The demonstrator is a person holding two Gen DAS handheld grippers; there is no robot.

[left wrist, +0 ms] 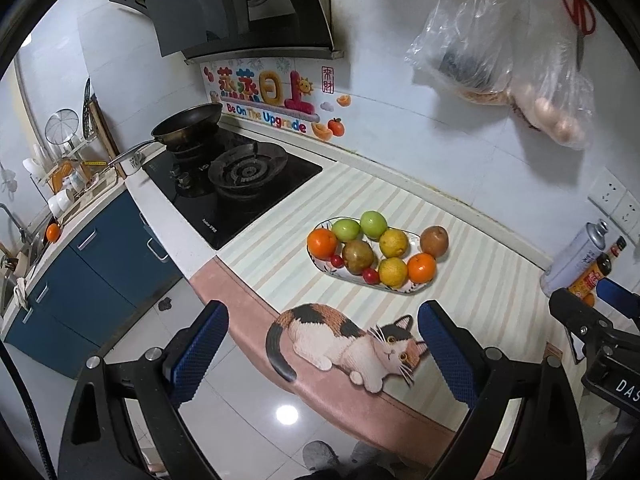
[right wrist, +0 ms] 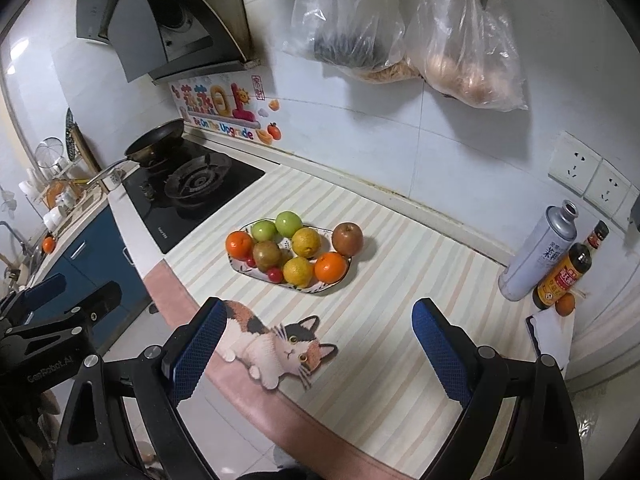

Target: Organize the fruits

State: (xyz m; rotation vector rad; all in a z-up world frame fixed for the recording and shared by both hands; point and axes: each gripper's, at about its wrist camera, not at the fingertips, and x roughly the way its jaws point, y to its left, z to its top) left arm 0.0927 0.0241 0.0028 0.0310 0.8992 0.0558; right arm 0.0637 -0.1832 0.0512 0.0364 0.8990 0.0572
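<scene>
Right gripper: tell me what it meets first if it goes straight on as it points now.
Likely the striped mat just past the cat print. The right gripper has open jaws and points down at the counter short of the fruit plate; depth is unclear.

The plate (right wrist: 240,268) looks like glazed ceramic, glossy. The fruits (right wrist: 304,242) have smooth, slightly shiny skin. The mat (right wrist: 400,320) on the worktop looks like matt woven cloth with stripes. The pads (right wrist: 192,356) of the right tool are blue with a rough, dotted texture, on black matt plastic arms. The can (right wrist: 536,256) is dull metal. The bags (right wrist: 460,40) are thin clear plastic, wrinkled. The floor (left wrist: 256,412) is glossy tile.
</scene>
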